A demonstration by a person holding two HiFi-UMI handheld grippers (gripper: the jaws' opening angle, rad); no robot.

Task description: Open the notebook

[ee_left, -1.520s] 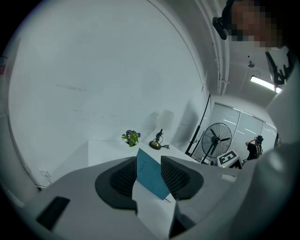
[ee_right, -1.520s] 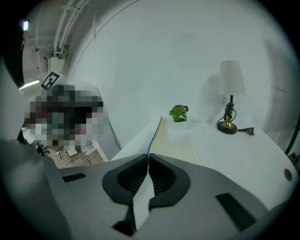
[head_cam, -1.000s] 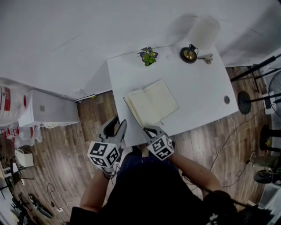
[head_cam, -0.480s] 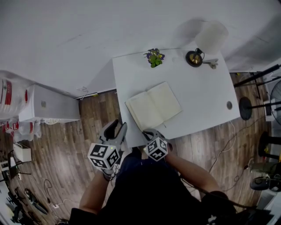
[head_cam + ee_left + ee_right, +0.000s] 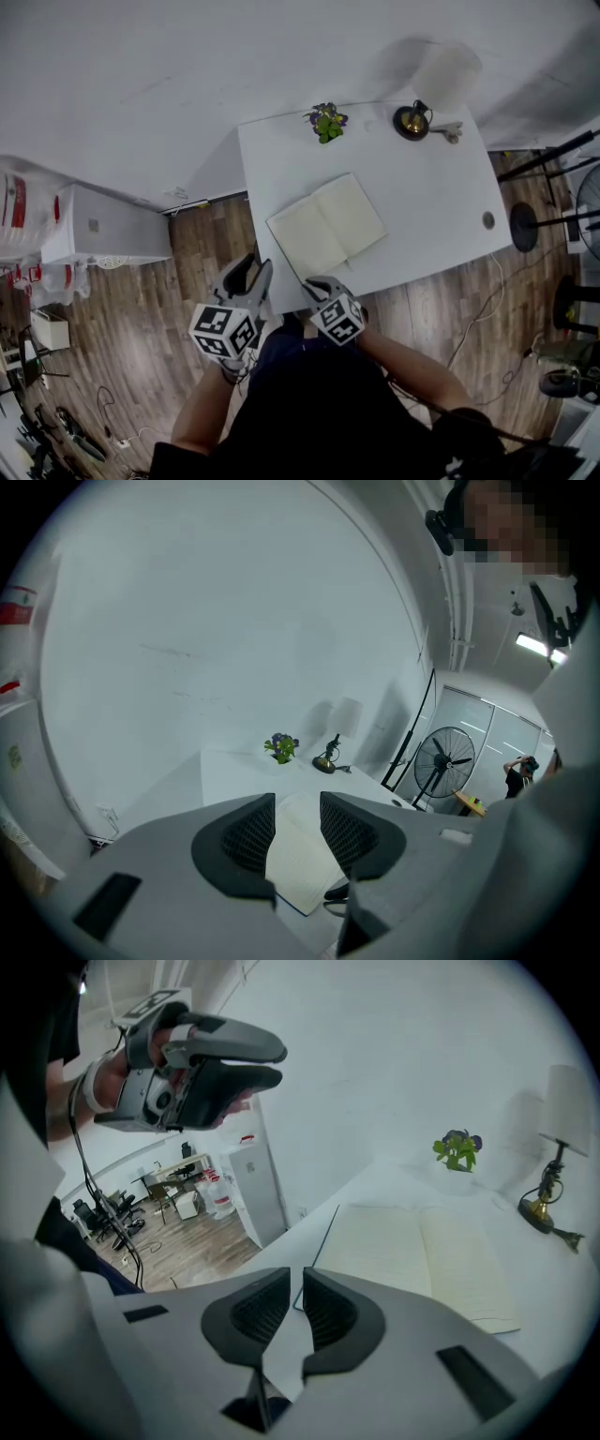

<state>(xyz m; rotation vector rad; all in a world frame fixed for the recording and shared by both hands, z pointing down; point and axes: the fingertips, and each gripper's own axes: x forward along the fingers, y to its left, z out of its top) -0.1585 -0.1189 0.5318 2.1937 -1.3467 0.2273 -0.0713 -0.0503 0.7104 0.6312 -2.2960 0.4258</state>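
Observation:
The notebook (image 5: 326,228) lies open on the white table (image 5: 431,206), both cream pages blank and flat. In the right gripper view the notebook (image 5: 422,1258) spreads just beyond the jaws. My right gripper (image 5: 315,282) hovers at the table's front edge by the book's near corner. Its jaws are opening, with a narrow gap and nothing between them (image 5: 292,1309). My left gripper (image 5: 247,276) hangs off the table's front left corner, open and empty. The left gripper (image 5: 298,825) points at the notebook (image 5: 300,860) from a distance.
A small potted plant (image 5: 324,122) and a brass lamp (image 5: 412,120) stand at the table's far edge. A white cabinet (image 5: 103,230) sits to the left on the wood floor. A fan (image 5: 450,761), stands and cables are at the right.
My right gripper has sunk a little at the table's front edge. The notebook lies open as before and the left gripper has kept still.

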